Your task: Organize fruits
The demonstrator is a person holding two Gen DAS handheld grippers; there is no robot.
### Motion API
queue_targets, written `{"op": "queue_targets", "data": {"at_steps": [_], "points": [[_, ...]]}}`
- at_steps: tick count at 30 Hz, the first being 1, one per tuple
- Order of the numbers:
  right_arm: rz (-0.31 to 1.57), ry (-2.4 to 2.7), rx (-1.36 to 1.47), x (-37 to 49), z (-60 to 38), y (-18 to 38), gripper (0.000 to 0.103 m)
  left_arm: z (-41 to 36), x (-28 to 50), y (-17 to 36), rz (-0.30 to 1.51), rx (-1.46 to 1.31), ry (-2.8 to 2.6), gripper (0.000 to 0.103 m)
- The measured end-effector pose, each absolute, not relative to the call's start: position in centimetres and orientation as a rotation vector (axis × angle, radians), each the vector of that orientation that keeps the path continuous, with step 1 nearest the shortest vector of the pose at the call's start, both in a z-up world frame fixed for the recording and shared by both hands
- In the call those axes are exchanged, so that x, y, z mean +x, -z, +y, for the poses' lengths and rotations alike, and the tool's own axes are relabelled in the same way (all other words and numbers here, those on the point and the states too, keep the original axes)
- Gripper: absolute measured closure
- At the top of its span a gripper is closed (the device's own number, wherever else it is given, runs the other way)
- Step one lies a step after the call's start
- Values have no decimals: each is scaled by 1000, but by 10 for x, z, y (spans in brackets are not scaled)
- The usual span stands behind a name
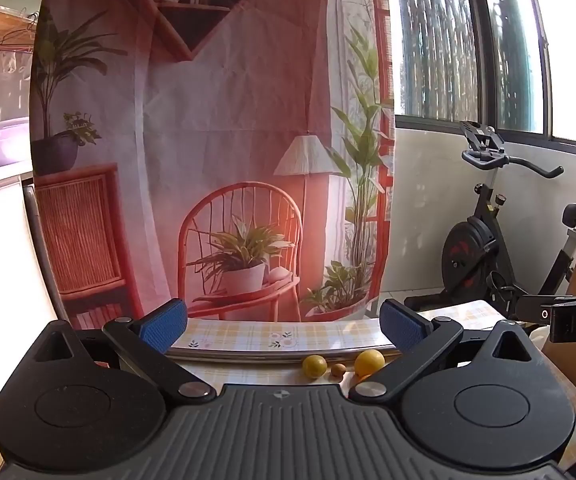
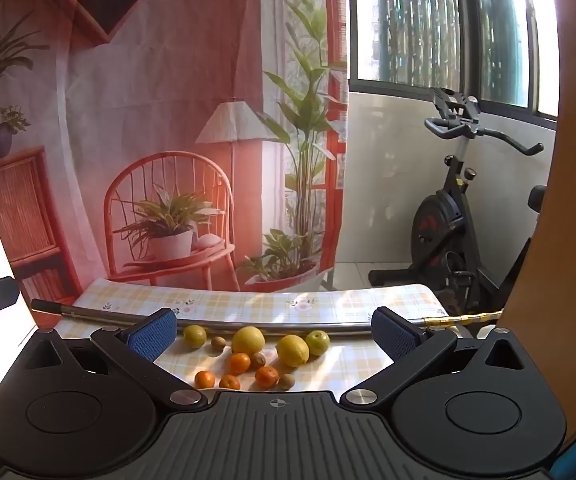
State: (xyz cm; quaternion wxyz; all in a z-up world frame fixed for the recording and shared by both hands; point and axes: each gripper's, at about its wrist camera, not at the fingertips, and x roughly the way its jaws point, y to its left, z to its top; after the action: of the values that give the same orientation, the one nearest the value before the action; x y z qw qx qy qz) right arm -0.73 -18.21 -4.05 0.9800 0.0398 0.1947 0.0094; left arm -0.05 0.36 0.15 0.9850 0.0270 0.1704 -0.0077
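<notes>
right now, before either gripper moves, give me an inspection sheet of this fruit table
surface: table under a yellow checked floral cloth
job's things: loose on the cloth: lemons, small oranges, kiwis, a green fruit
clutter: metal rod lying across the table behind the fruit
grippers: left gripper and right gripper both open, holding nothing
cables: nothing seen
surroundings: printed room backdrop, exercise bike, window
</notes>
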Motion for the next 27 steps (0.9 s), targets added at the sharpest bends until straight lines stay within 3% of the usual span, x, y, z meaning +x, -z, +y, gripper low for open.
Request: {"op": "queue_targets", "data": {"at_steps": [27], "points": [[382, -19, 80, -8, -184, 43, 0, -1, -1, -1, 343, 65, 14, 0]]}}
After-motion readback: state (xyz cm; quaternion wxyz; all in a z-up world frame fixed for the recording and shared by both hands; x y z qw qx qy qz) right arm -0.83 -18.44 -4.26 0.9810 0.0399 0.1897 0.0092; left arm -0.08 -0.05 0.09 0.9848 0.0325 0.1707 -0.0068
